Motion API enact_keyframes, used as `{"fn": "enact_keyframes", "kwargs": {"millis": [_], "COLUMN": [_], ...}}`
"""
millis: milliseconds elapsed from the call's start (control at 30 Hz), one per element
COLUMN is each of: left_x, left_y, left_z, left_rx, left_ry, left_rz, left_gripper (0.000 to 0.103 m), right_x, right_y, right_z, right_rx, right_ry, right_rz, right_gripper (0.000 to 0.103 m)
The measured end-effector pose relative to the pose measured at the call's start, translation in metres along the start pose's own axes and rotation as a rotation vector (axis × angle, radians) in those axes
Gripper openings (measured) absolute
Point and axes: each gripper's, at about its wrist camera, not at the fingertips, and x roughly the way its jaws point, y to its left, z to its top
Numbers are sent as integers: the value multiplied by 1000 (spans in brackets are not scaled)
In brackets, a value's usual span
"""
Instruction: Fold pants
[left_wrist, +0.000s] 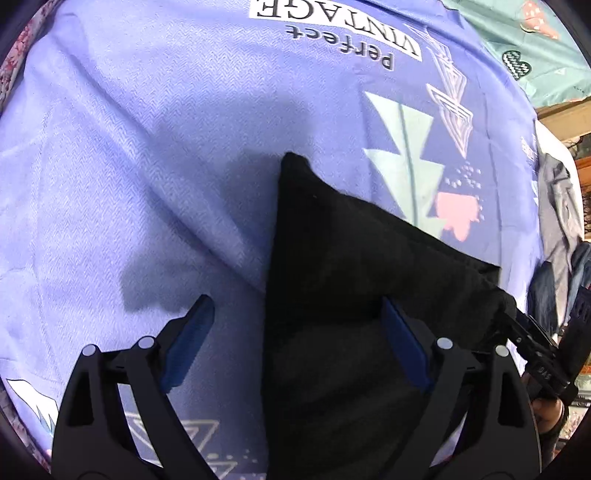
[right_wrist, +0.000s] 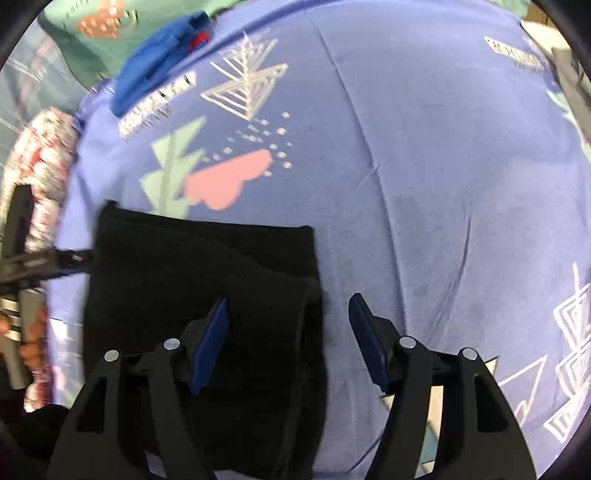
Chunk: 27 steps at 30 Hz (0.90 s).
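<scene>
The black pants lie folded into a thick rectangle on a purple printed bedsheet. In the left wrist view my left gripper is open above the pants' left edge, holding nothing. The right gripper's body shows at the pants' right edge, its fingers out of view there. In the right wrist view the pants lie at lower left, layered folds visible. My right gripper is open over the pants' right edge. The left gripper's tip touches the pants' left side.
A blue garment lies at the far edge of the sheet. A teal patterned cloth lies beyond it. Grey clothes hang at the right. A floral fabric borders the bed's left side.
</scene>
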Motion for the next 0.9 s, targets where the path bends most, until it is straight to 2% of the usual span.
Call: {"fn": "enact_keyframes", "kwargs": {"millis": [67, 100, 167, 300, 400, 467, 600, 733, 800, 900], "left_x": [-6, -9, -12, 0, 13, 15, 22, 26, 27, 27], "left_y": [1, 1, 6, 11, 16, 15, 9, -3, -8, -10], "left_z": [-7, -11, -22, -41, -54, -59, -62, -63, -63, -64], "left_rx": [8, 10, 12, -9, -25, -28, -16, 13, 19, 32], "left_ry": [9, 12, 27, 111, 149, 145, 212, 222, 226, 226], "left_rz": [-45, -65, -109, -160, -161, -171, -230, -223, -225, -221], "left_gripper": [92, 92, 92, 92, 92, 92, 92, 93, 91, 88], "right_x": [-7, -9, -9, -1, 6, 10, 13, 15, 14, 3], "right_y": [-3, -5, -11, -19, -22, -19, -7, -12, -16, -22], "right_z": [-3, -6, -12, -25, -34, -38, -37, -34, -33, -30], "right_rx": [10, 17, 29, 43, 68, 64, 30, 47, 67, 69], "right_ry": [9, 24, 48, 108, 147, 161, 150, 138, 146, 140], "right_rz": [93, 134, 165, 200, 252, 250, 229, 241, 247, 263], "right_gripper": [69, 75, 83, 83, 83, 83, 84, 81, 75, 74]}}
